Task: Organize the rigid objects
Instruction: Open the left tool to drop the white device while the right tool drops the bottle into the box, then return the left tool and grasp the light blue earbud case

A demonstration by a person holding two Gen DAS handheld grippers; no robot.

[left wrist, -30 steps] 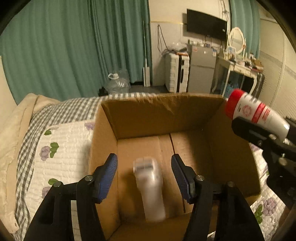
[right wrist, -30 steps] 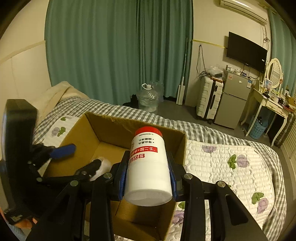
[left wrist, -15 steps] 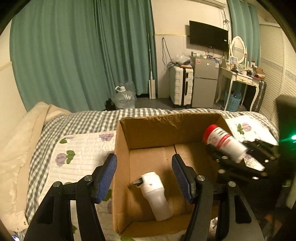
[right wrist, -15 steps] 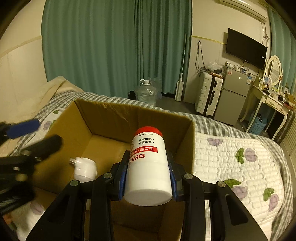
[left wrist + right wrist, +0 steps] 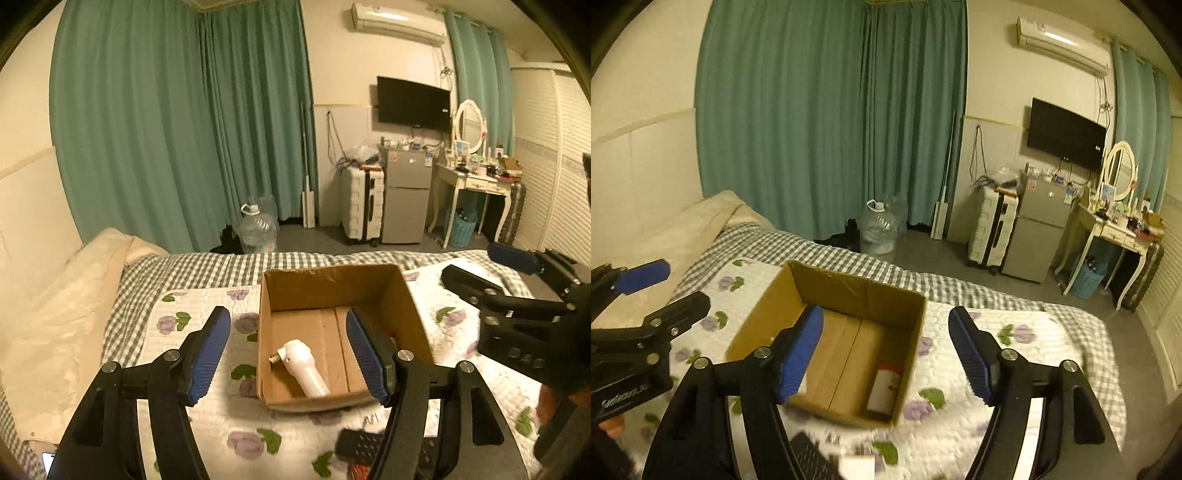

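Observation:
An open cardboard box [image 5: 325,288] [image 5: 857,291] stands on the flowered quilt. Inside it a white nozzle-tipped device [image 5: 303,365] lies near the front left. A white bottle with a red cap [image 5: 884,384] lies against the right wall; the left wrist view shows only a red sliver of it. My left gripper [image 5: 288,332] hangs above and in front of the box, its jaws opening with nothing between them. My right gripper [image 5: 886,321] is likewise raised, its jaws opening and empty. Each gripper also shows in the other's view, the right gripper [image 5: 491,269] at the right edge and the left gripper [image 5: 661,291] at the left edge.
A black perforated object [image 5: 362,446] [image 5: 809,458] lies on the quilt in front of the box. A cream blanket [image 5: 62,302] covers the bed's left side. Beyond the bed are a water jug [image 5: 877,232], a white suitcase [image 5: 360,206], a small fridge [image 5: 406,199] and a dressing table [image 5: 476,184].
The right gripper let go of the red-capped bottle, which now lies in the box. Both grippers drew back and up from the box, and their jaws widened.

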